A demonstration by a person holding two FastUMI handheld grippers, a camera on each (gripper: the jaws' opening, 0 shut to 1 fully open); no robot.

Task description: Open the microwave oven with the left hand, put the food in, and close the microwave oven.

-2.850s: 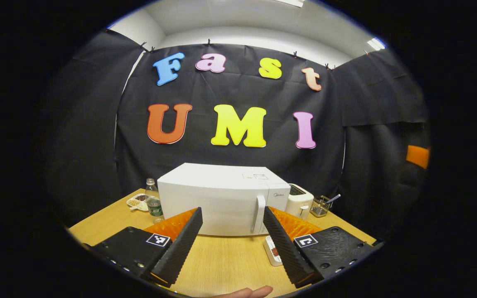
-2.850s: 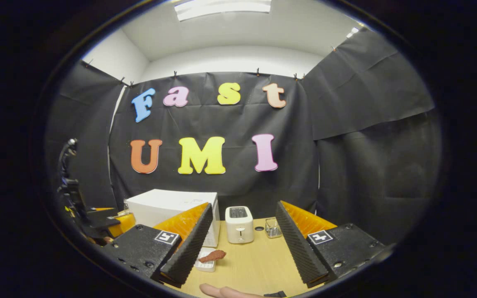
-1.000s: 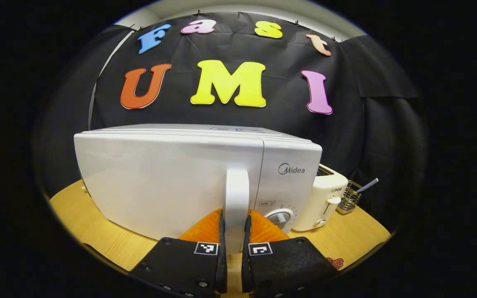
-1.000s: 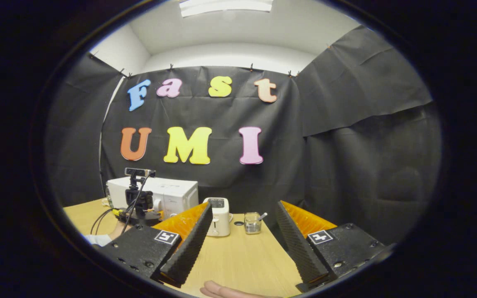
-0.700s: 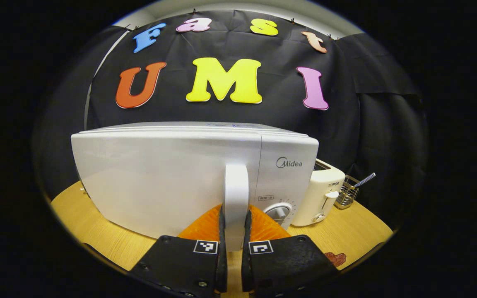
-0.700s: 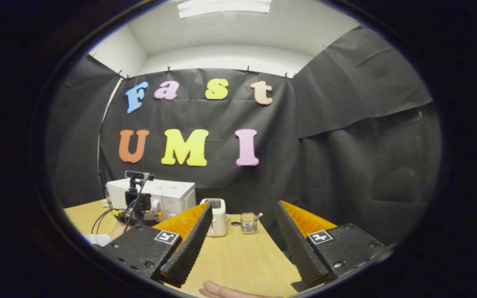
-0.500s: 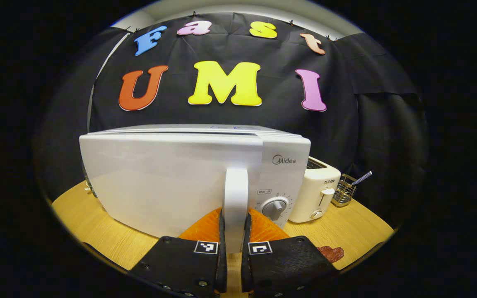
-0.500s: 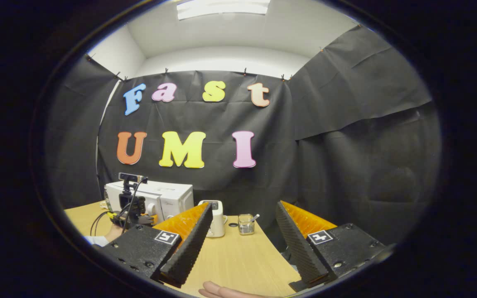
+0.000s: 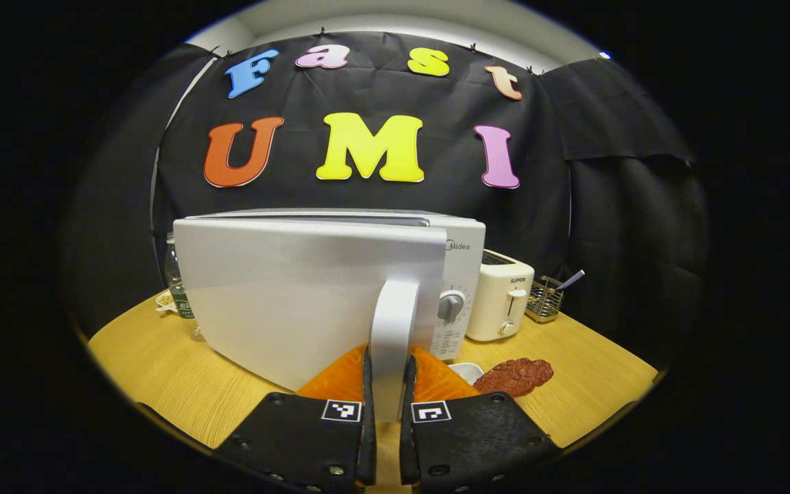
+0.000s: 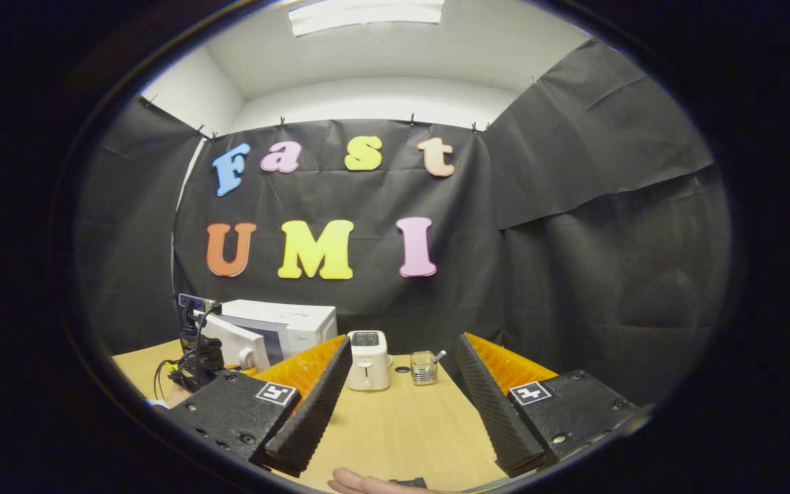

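Observation:
The white microwave [image 9: 460, 250] stands at the back of the wooden table, its door [image 9: 299, 288] swung partly out toward me. My left gripper [image 9: 387, 405] is shut on the door's vertical handle [image 9: 391, 322]. A reddish-brown piece of food [image 9: 513, 375] lies on a small white tray [image 9: 467, 371] to the right of the handle. In the right gripper view the microwave [image 10: 285, 322] sits far left with its door [image 10: 230, 346] ajar, and the left gripper [image 10: 193, 357] is at the handle. My right gripper [image 10: 395, 412] hangs open above the table with nothing between its fingers.
A cream toaster [image 9: 501, 295] and a small wire basket [image 9: 547, 309] stand right of the microwave. A plastic bottle [image 9: 175, 295] and a snack dish [image 9: 163, 300] sit behind its left side. A fingertip [image 10: 361, 481] shows at the bottom edge.
The left gripper reached the handle, shut on it and has pulled the door partly open. The food has come into sight at the right. The right gripper stays open and has barely moved.

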